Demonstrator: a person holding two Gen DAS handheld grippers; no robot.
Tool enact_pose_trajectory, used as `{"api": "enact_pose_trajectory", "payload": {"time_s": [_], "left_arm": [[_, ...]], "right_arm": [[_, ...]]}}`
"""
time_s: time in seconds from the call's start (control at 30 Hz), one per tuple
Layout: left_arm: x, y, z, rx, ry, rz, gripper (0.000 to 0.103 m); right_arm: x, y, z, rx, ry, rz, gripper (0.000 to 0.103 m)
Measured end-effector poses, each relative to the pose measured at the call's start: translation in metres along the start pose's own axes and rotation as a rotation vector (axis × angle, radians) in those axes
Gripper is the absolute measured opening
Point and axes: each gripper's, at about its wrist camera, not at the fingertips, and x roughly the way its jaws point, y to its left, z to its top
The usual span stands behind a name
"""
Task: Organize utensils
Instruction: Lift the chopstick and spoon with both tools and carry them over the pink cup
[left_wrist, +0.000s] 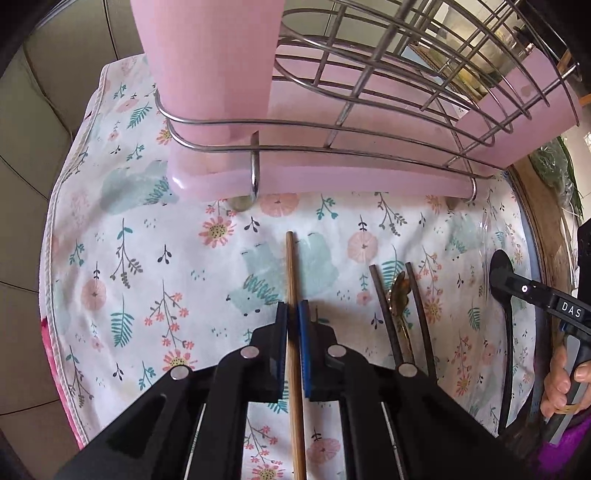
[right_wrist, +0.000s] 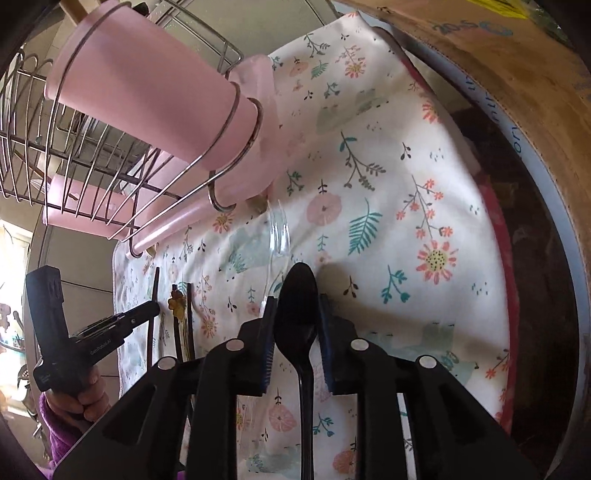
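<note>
My left gripper (left_wrist: 293, 314) is shut on a wooden chopstick (left_wrist: 293, 280) that points toward the pink utensil cup (left_wrist: 207, 74) in the wire dish rack (left_wrist: 369, 92). To its right lie two dark chopsticks (left_wrist: 384, 310) and a gold spoon (left_wrist: 400, 295) on the floral cloth (left_wrist: 147, 258). My right gripper (right_wrist: 297, 314) has its pads against the bowl of a black plastic spoon (right_wrist: 297, 295). A clear plastic fork (right_wrist: 279, 232) lies just ahead of it. The pink cup also shows in the right wrist view (right_wrist: 147, 96).
The rack stands on a pink drip tray (left_wrist: 332, 181) at the far side of the cloth. A wooden board (right_wrist: 517, 92) and a round rim (right_wrist: 569, 258) border the cloth on the right. The cloth's left edge (left_wrist: 51, 258) drops to a tiled floor.
</note>
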Motion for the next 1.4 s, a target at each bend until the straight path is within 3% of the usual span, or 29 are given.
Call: {"api": "enact_pose_trajectory", "payload": {"time_s": [0.1,0.2,0.37,0.97,1.2,1.4], "left_arm": [[-0.001,0.001,0.002,-0.003,0.005,-0.005,0.005],[-0.003,0.005,0.001,-0.01,-0.014,-0.02,0.005],[-0.024,0.014,-0.012,-0.02,-0.085,-0.05,0.005],[-0.18,0.035,-0.06,-0.076,-0.652,-0.166,0.005],[-0.249,0.037,-0.054,-0.089,-0.844,-0.192,0.005],[-0.303,0.037,-0.04,-0.083,-0.962,-0.176,0.005]], "right_arm": [[-0.001,0.003,-0.001,-0.03,-0.009,-0.019,0.019],[-0.004,0.004,-0.004,-0.035,-0.044,-0.02,0.008],[-0.019,0.006,-0.01,-0.038,-0.12,0.017,0.006],[-0.137,0.065,-0.031,-0.179,-0.568,0.137,0.005],[-0.183,0.101,-0.017,-0.266,-0.755,0.203,0.005],[-0.21,0.131,0.001,-0.352,-0.901,0.252,0.005]]}}
